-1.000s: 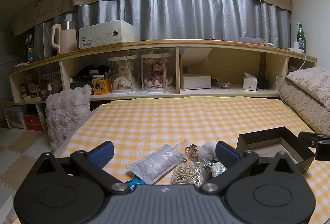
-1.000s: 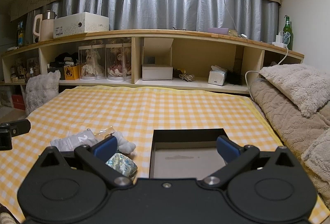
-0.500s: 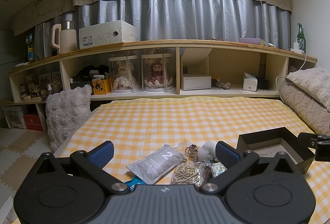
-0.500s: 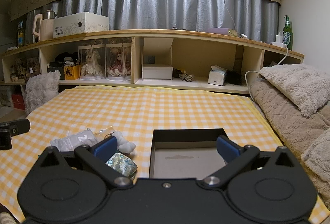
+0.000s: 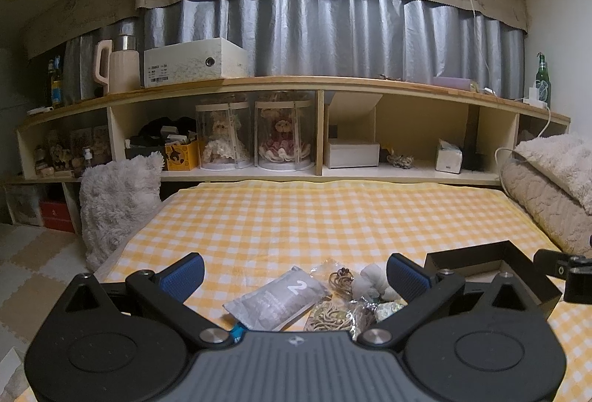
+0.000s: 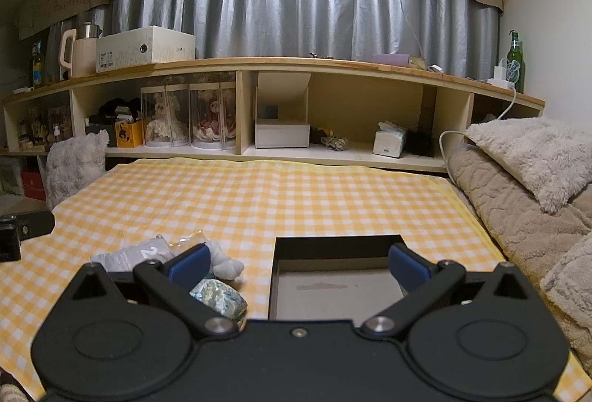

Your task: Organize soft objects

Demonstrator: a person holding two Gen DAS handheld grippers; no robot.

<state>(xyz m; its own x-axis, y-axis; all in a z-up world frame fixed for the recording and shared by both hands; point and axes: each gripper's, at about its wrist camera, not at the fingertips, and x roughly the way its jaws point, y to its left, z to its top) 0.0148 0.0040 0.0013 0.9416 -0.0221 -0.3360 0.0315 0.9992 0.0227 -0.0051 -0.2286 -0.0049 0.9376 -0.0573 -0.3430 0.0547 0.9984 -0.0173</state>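
A small pile of soft items lies on the yellow checked cloth (image 5: 314, 217): a grey pouch marked "2" (image 5: 279, 298), clear bags of beaded cord (image 5: 335, 315), a white plush piece (image 5: 370, 281) and a pale patterned bundle (image 6: 218, 296). My left gripper (image 5: 296, 274) is open and empty, hovering just above and behind the pile. An open black box (image 6: 336, 276) with a pale bottom lies to the right of the pile. My right gripper (image 6: 299, 265) is open and empty above the box's near side.
A long wooden shelf (image 5: 333, 172) with doll cases, boxes and a tissue pack runs along the far edge. A fluffy grey cushion (image 5: 118, 202) leans at the left. Beige blankets and a pillow (image 6: 532, 180) lie along the right.
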